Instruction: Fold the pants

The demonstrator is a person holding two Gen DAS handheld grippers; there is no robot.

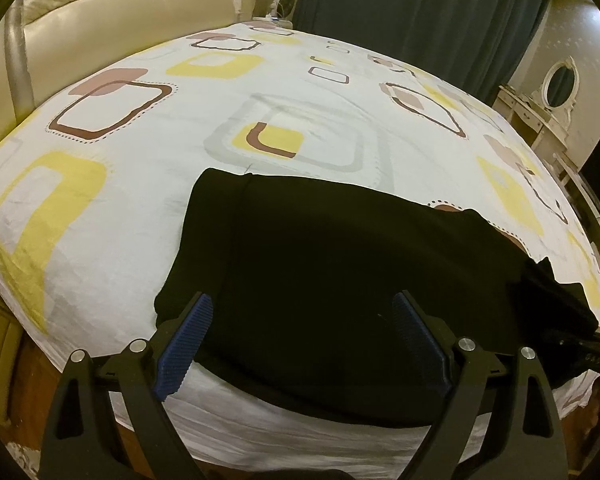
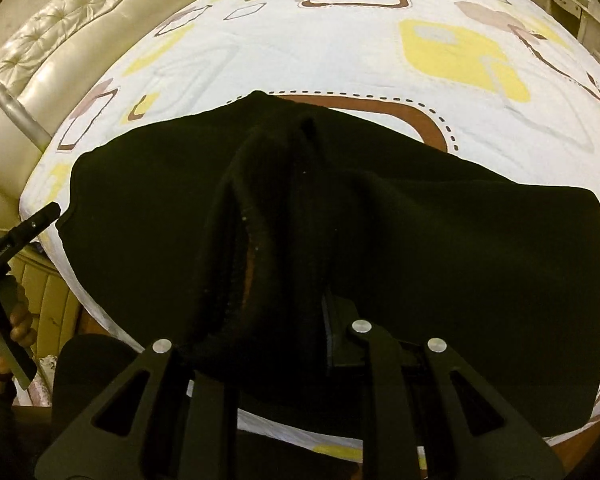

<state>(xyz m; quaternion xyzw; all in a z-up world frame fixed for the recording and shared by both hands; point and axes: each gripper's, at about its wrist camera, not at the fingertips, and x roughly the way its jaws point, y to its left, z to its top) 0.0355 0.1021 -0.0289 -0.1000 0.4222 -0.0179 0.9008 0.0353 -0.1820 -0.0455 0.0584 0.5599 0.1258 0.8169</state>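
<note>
Nearest the lens in the left wrist view, the left gripper [image 1: 300, 344] stood with its blue pads [image 1: 184, 344] wide apart and nothing between them, poised over the near edge of the black pants [image 1: 320, 256]. The garment lay flat on the patterned bedsheet [image 1: 120, 208], close to the bed's near edge, running off toward the right. It appeared soft, limp and light, likely to sag and slide on itself; hems or the waistband would offer the surest hold. The right wrist view showed what the left did not: a bunched fold of the pants [image 2: 280, 240] draped up between the fingers of the right gripper [image 2: 284, 344], whose tips were buried in cloth, so the jaws looked nearly together on it. It also showed a hand [image 2: 4, 340] at far left on the other tool's handle. Only the left view took in the curtain [image 1: 420, 12] and dresser [image 1: 540, 112].
</note>
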